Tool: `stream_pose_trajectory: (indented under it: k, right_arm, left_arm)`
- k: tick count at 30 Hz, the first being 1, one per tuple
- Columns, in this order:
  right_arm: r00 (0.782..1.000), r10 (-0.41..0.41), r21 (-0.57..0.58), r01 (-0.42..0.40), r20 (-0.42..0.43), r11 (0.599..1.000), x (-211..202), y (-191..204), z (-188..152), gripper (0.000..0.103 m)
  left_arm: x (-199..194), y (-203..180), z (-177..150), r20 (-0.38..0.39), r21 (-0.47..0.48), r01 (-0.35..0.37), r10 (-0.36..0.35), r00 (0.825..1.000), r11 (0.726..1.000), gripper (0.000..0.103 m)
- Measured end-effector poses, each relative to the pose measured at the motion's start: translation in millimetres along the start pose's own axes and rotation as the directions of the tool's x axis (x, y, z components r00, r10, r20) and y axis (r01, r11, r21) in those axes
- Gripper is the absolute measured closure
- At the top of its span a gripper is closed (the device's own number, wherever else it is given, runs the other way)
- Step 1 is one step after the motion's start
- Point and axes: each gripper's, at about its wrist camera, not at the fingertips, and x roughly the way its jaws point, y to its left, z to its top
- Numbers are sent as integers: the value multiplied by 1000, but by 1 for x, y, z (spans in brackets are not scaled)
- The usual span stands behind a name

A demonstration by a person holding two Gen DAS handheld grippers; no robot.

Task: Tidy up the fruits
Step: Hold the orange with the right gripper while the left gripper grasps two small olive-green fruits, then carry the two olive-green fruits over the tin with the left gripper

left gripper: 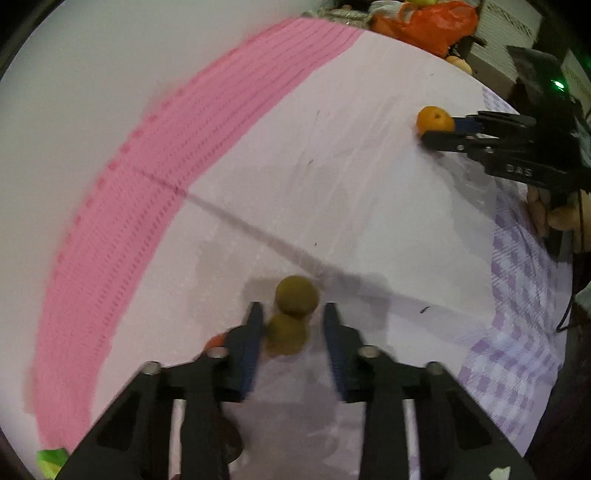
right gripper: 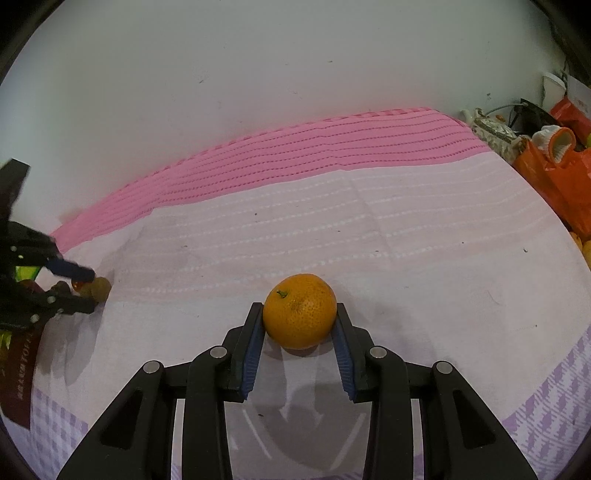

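Two small olive-brown fruits lie on the pale lilac cloth [left gripper: 369,206]. The nearer fruit [left gripper: 286,334] sits between the blue pads of my left gripper [left gripper: 292,305], which is shut on it; the picture is smeared there. The farther fruit [left gripper: 297,295] touches it just past the fingertips. In the right wrist view the left gripper [right gripper: 93,291] shows at the far left with the fruits [right gripper: 100,288] at its tips. My right gripper [right gripper: 297,306] is shut on a mandarin [right gripper: 300,310] that rests on the cloth; the left wrist view shows this gripper [left gripper: 439,130] and mandarin [left gripper: 435,118] at the upper right.
A pink ribbed cloth [right gripper: 314,147] runs along the white wall. An orange plastic bag [right gripper: 554,184] with more fruit lies at the far right, beside clutter and boxes [left gripper: 517,33]. A dark red book [right gripper: 18,369] and something red [left gripper: 218,339] lie by the left gripper. A hand [left gripper: 546,214] holds the right gripper.
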Motion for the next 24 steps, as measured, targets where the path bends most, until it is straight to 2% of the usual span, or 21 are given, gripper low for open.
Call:
stream_pose_trajectory:
  k: [5, 7, 9, 10, 13, 15, 18, 24]
  right_arm:
    - [1000, -7, -4, 7, -1, 1000, 0, 2, -1, 65]
    - [1000, -11, -7, 11, -1, 1000, 0, 3, -1, 65]
    - [1000, -12, -8, 12, -2, 1000, 0, 4, -1, 65]
    - [1000, -14, -9, 14, -2, 1000, 0, 5, -1, 65]
    - [1000, -22, -16, 22, -3, 1000, 1, 6, -1, 65]
    - [1000, -25, -18, 25, -3, 1000, 1, 7, -2, 65]
    - [999, -38, -24, 37, -4, 999, 1, 10, -2, 65]
    - [997, -75, -53, 74, -8, 996, 1, 16, -3, 65]
  left_arm:
    - [2, -4, -11, 39, -115, -22, 27, 999, 993, 81]
    - [-7, -19, -22, 84, -187, -66, 83, 993, 980, 81]
    - [-10, -30, -36, 84, -285, -110, 139, 987, 952, 81]
    - [-13, -37, -49, 91, -355, -105, 146, 985, 929, 81]
    - [-26, -60, -86, 113, -476, -95, 168, 979, 874, 81]
    - [-33, -78, -111, 101, -531, -116, 198, 975, 839, 81]
    - [-47, -104, -145, 120, -615, -67, 178, 977, 785, 81]
    - [-67, -136, -189, 111, -684, -98, 236, 965, 723, 81]
